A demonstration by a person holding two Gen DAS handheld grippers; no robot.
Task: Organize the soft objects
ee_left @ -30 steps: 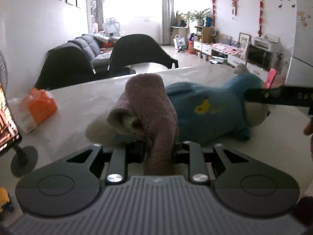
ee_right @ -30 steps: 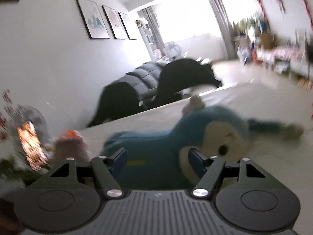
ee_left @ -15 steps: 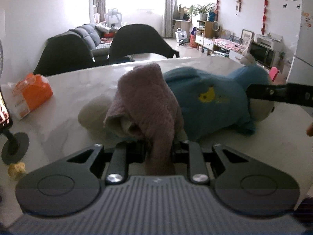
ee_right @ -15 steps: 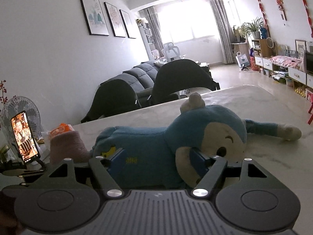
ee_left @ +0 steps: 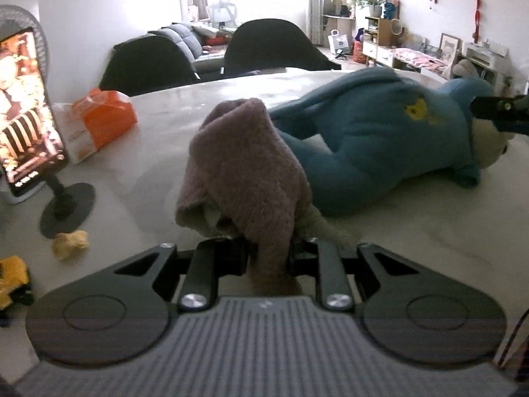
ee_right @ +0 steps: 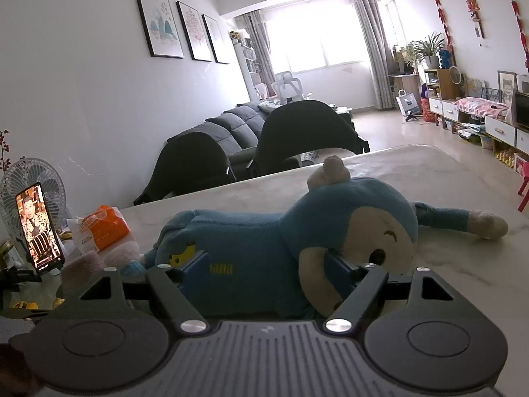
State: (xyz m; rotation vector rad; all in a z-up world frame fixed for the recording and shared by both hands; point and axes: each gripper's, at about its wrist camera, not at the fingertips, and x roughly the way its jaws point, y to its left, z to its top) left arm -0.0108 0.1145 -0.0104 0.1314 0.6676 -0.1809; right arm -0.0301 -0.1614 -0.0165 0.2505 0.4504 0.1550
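Note:
A mauve towel (ee_left: pixel 244 172) hangs bunched over my left gripper (ee_left: pixel 267 251), which is shut on a fold of it just above the white table (ee_left: pixel 429 231). Right behind the towel lies a blue monkey plush (ee_left: pixel 380 139) on its side. In the right wrist view the monkey (ee_right: pixel 264 231) rests on the table (ee_right: pixel 396 165) with its head to the right. My right gripper (ee_right: pixel 264 264) straddles its body and cheek, and its jaws are opening with the plush between them. The towel (ee_right: pixel 86 264) shows at the left edge of that view.
A phone on a stand (ee_left: pixel 26 109) and an orange tissue pack (ee_left: pixel 99 119) sit at the table's left, with a fan (ee_right: pixel 33 178) behind. A crumpled yellowish scrap (ee_left: pixel 71 240) and a yellow toy truck (ee_left: pixel 11 281) lie near left. Two dark chairs (ee_left: pixel 271 46) stand behind the table.
My left gripper has sunk toward the table with the towel, bringing the phone stand and scrap into view. My right gripper's jaws have spread wider around the monkey.

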